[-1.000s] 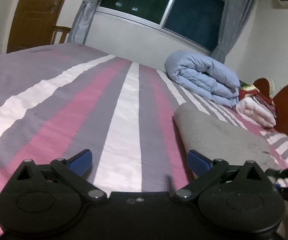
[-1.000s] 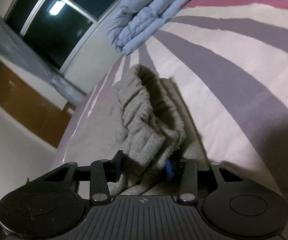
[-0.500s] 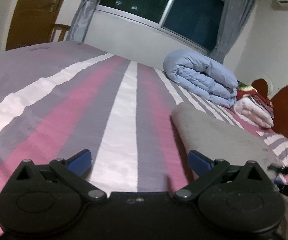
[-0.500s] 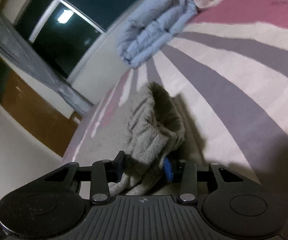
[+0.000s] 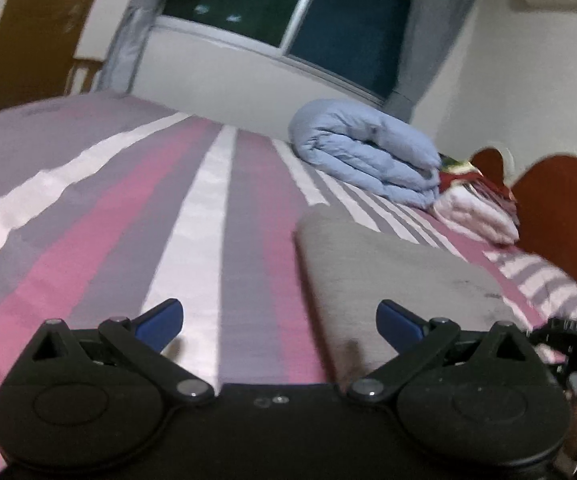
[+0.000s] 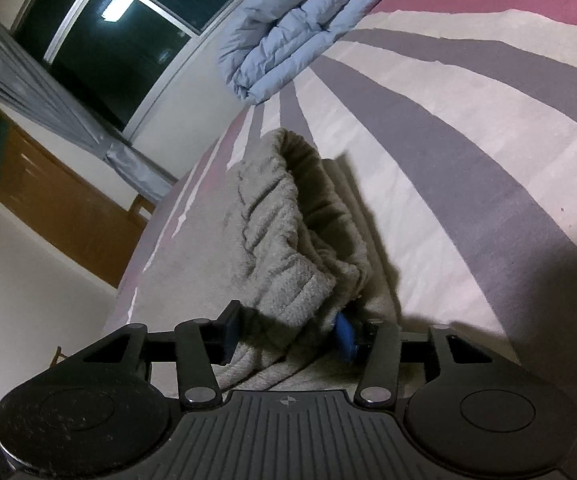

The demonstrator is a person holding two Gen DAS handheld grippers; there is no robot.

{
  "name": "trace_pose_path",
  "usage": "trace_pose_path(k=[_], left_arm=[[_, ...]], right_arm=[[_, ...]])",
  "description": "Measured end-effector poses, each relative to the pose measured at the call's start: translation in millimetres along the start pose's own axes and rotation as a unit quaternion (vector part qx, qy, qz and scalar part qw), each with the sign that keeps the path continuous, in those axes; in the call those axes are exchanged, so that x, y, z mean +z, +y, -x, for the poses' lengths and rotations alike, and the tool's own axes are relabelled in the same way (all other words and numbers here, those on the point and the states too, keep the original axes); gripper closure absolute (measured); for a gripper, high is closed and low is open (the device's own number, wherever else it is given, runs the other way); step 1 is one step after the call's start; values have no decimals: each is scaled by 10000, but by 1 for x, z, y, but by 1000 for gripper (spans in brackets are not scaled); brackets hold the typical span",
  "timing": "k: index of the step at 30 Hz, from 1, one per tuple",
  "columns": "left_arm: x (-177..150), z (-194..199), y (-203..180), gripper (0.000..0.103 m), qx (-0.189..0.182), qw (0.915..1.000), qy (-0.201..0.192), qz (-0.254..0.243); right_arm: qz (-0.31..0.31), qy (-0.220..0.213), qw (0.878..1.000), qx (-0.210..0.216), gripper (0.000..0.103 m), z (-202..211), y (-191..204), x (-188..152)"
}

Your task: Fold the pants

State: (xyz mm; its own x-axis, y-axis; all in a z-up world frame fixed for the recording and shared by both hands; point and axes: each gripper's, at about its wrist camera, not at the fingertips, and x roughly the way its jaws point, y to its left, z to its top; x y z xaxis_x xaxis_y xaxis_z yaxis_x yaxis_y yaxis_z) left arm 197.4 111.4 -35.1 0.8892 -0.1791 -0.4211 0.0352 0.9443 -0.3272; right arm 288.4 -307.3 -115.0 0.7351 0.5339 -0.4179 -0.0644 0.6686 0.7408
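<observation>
I observe the bed (image 5: 100, 216) under a sheet striped pink, grey and white, filling most of both wrist views. A folded light-blue quilt (image 5: 364, 156) lies at its far side below the window (image 5: 288, 4), with a pink-white bundle (image 5: 480, 212) just beside it. The grey pants (image 6: 284, 240) lie on the sheet toward my right, doubled over, the ribbed waistband bunched and raised. My right gripper (image 6: 288, 330) has that bunched edge between its fingers; its jaws are opening and the left pad stands clear of the cloth. My left gripper (image 5: 276, 322) is spread wide and empty, its right fingertip (image 5: 398, 322) over the pants' near edge.
</observation>
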Motion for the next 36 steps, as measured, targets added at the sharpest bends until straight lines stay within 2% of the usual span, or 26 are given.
trace_pose_path(k=[2, 3, 9, 13, 16, 20, 23, 28, 32, 36], left_arm=[[-1, -4, -8, 6, -4, 9999, 46, -161], [-2, -6, -11, 6, 16, 9997, 61, -232], [2, -11, -16, 6, -101, 9990, 114, -426], [4, -16, -18, 6, -81, 9986, 117, -507], [3, -16, -21, 6, -195, 9986, 167, -464], [-8, 3, -19, 6, -64, 9979, 181, -614], [-16, 8, -15, 7, 98, 9969, 422, -656], [-22, 13, -28, 7, 196, 9955, 366, -850], [-30, -1, -43, 7, 207, 9920, 568, -1112], [-33, -24, -42, 12, 633, 9887, 809, -1088]], right_arm=[[107, 8, 9998, 144, 27, 2, 7, -2], [222, -26, 9997, 105, 25, 5, 13, -3], [621, -537, 9965, -130, 24, 38, 17, -5], [743, -595, 9951, -284, 24, 43, 14, 0], [836, -584, 9946, -214, 24, 41, 21, 0], [761, -580, 9953, -175, 24, 39, 18, -2], [619, -592, 9962, -152, 24, 40, 13, -5], [798, -706, 9939, -289, 24, 52, 19, -27], [971, -671, 9922, -394, 24, 51, 24, -45], [896, -655, 9930, -414, 24, 41, 23, -45]])
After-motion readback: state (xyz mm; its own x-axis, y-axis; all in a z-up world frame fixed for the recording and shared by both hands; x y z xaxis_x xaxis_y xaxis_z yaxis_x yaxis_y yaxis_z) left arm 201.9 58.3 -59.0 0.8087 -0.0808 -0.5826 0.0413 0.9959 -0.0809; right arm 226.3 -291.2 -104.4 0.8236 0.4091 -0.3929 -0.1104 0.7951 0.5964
